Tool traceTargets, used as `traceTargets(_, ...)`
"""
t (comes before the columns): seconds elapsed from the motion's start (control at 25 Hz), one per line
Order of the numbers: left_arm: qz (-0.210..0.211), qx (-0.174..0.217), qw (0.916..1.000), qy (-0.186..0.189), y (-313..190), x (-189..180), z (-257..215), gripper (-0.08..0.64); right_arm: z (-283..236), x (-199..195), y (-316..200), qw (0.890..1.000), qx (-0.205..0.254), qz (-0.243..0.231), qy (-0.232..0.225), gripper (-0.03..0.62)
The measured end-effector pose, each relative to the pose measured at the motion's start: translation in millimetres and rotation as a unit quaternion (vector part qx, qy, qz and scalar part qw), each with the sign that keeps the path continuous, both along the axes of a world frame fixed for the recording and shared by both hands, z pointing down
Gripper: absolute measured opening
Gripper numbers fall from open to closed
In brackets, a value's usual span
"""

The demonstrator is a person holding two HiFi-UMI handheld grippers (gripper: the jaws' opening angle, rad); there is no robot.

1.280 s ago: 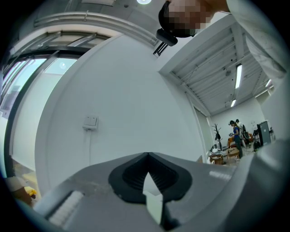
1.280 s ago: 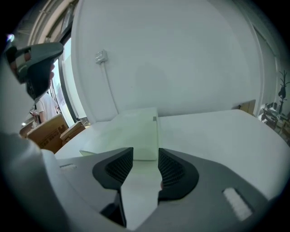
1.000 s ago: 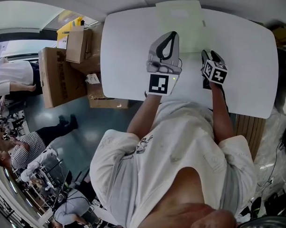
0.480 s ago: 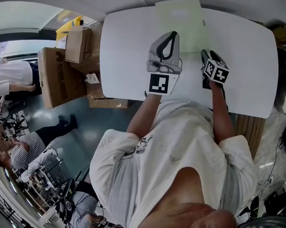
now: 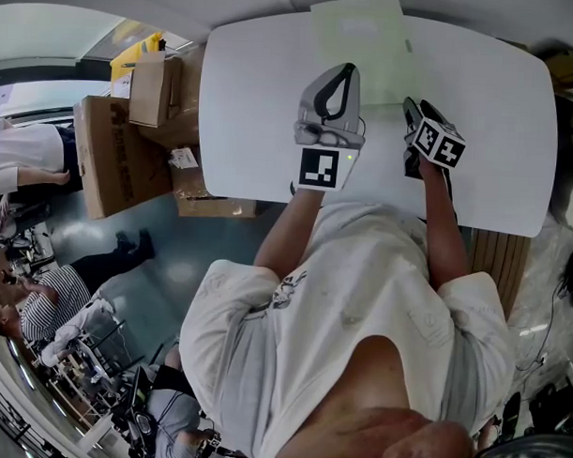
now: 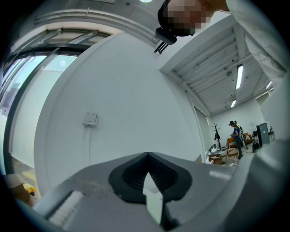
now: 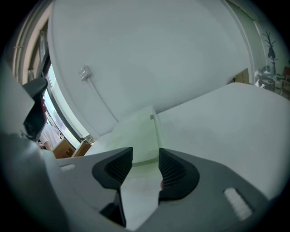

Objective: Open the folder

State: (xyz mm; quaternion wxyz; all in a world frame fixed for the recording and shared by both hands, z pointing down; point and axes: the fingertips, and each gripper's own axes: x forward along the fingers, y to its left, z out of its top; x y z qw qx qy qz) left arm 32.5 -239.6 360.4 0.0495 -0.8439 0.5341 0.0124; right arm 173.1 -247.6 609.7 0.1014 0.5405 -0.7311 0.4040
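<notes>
A pale green folder (image 5: 359,33) lies flat and closed at the far edge of the white table (image 5: 253,100). My left gripper (image 5: 345,71) stands near the table's front, short of the folder, and tilts up. In the left gripper view its jaws (image 6: 147,156) meet at the tips, shut on nothing, with only wall and ceiling behind. My right gripper (image 5: 417,110) rests low over the table to the right. In the right gripper view it (image 7: 145,158) is open, and the folder (image 7: 138,133) lies ahead, beyond the gap between the jaws.
Cardboard boxes (image 5: 121,142) stand on the floor left of the table. A slatted wooden surface (image 5: 497,259) sits by the table's front right corner. People are seated far off at the left. A wall switch (image 6: 89,119) shows behind the table.
The right gripper has shifted slightly to the right and turned a little. The left gripper and the folder have not moved.
</notes>
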Motion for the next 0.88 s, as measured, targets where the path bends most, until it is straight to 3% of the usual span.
traceTargets(0.16, 0.001, -0.005, 1.0000, 0.001, 0.3, -0.1, 2.7, -0.006, -6.5, 0.2, -4.2, 0.999, 0.009, 0.020, -0.039, 0.180)
traceTargets(0.32, 0.000, -0.002, 1.0000, 0.003, -0.2, -0.4, 1.4, -0.006, -4.8, 2.5, -8.1, 0.994, -0.007, 0.053, -0.096, 0.116)
traceTargets(0.48, 0.000, -0.005, 1.0000, -0.002, 0.2, -0.3, 4.3, -0.006, 2.8, 2.1, -10.3, 0.982, -0.037, 0.089, -0.161, 0.031)
traceTargets(0.6, -0.002, -0.007, 1.0000, -0.002, 0.9, 0.6, 6.2, -0.006, 4.8, -2.0, -10.3, 0.973, -0.052, 0.099, -0.201, 0.023)
traceTargets(0.88, -0.005, -0.010, 0.9999, -0.001, 1.6, -0.7, 6.3, -0.006, -6.2, -2.1, -11.3, 0.964, -0.039, 0.104, -0.240, 0.011)
